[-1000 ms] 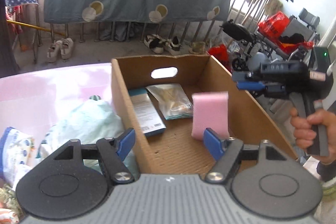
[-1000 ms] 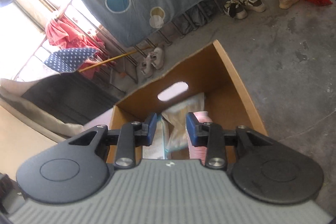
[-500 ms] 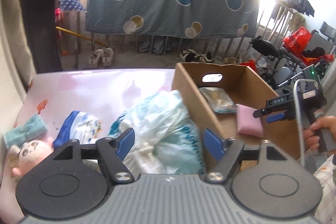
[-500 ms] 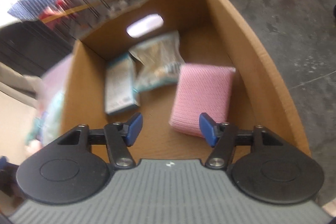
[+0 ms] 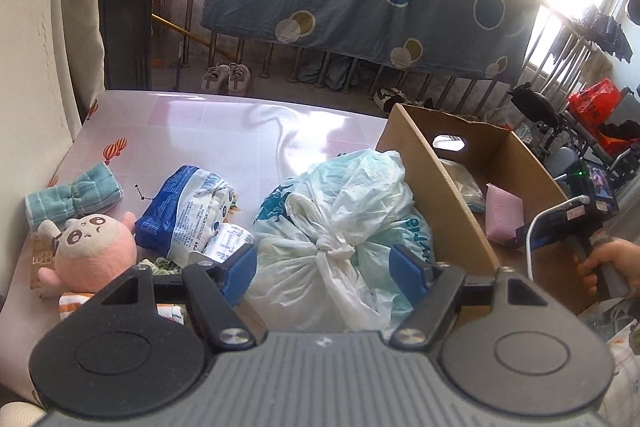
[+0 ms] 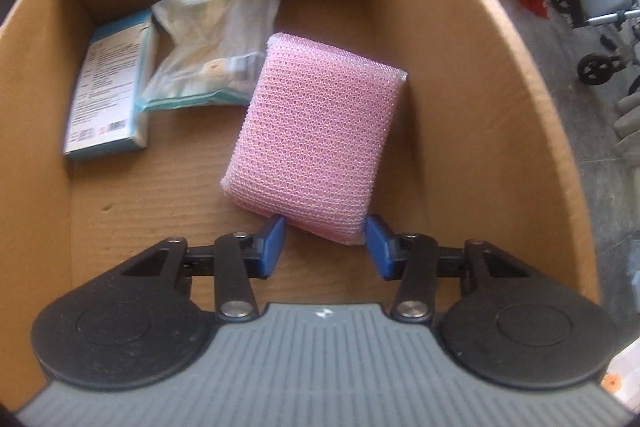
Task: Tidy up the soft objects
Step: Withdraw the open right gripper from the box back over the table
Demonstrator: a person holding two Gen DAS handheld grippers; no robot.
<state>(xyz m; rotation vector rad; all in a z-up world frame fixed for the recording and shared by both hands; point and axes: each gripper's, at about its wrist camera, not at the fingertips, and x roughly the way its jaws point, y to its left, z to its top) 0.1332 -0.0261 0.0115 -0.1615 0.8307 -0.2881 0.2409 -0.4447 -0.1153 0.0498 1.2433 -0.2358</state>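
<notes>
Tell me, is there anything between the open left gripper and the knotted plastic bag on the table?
No, nothing visible is in the way. The left gripper is open, and the knotted plastic bag lies directly ahead between its fingers. The cardboard box stands beside the bag on the right.

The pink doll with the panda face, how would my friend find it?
Look at the pink table, at its near left corner. The doll sits there, in front of a rolled teal towel and left of a blue and white packet. It alone is round, pink and has dark eye patches.
</notes>
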